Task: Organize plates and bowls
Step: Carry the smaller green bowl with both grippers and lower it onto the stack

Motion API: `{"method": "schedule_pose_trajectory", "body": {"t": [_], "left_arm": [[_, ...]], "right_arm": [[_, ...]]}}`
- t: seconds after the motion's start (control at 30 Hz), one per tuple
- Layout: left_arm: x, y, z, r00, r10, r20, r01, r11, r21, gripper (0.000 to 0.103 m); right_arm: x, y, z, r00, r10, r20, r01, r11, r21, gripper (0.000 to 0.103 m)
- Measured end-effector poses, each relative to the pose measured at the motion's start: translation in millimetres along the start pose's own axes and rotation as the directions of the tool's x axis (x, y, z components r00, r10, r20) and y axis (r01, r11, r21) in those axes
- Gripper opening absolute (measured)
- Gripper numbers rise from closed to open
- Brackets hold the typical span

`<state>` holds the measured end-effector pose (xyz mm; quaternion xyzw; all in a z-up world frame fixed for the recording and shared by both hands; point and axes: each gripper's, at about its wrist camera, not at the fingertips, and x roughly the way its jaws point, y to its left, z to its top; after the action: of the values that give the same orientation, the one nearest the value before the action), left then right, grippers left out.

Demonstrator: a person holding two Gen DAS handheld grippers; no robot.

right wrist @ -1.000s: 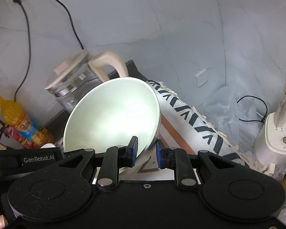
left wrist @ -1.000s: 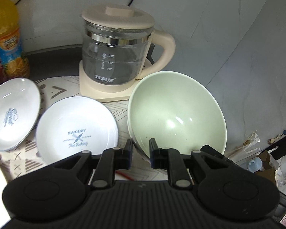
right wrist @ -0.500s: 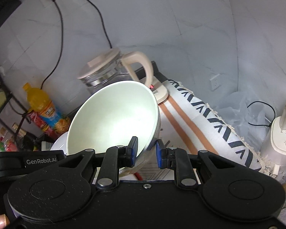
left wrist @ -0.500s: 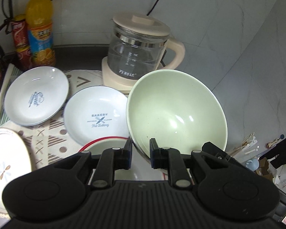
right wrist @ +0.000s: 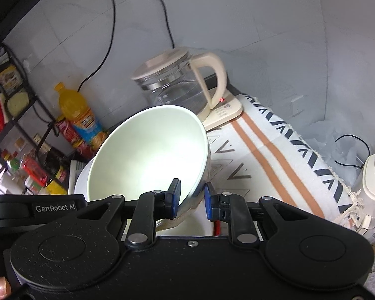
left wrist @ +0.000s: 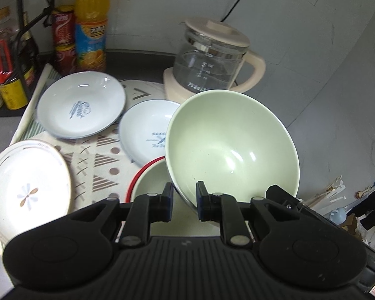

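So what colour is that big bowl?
Pale green bowl, seen best from the left wrist.

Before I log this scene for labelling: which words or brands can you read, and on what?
"GenRobot.AI": left gripper body.
"BAKE…": white plate, rest hidden by green bowl.
Script word on other plate: unclear.
Kettle markings, bottle label: too blurred.

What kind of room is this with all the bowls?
Most likely a home kitchen counter. A glass kettle stands on its base by the wall, drink bottles and sauce bottles crowd a rack, and plates lie on a patterned cloth.
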<state>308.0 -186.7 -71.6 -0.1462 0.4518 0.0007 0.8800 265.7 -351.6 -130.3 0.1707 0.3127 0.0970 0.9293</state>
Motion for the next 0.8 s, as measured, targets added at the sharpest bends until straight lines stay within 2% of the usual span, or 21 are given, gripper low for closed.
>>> {"method": "schedule_pose_trajectory", "body": {"t": [0.33,0.8], "left_arm": [[0,17,-20,0.999,0.042,-0.032,-0.043,0.999,-0.013,0.018],[15,22,-34,0.995,0.046,-0.094,-0.049,0.998,-0.027,0.019]], "right_arm": [[4,13,-22,0.999,0.013,-0.038,-0.014,1.000,-0.010,0.020],[11,8,-37,0.995,-0.006,-0.101,0.007,1.000,0.014,0.020]]}}
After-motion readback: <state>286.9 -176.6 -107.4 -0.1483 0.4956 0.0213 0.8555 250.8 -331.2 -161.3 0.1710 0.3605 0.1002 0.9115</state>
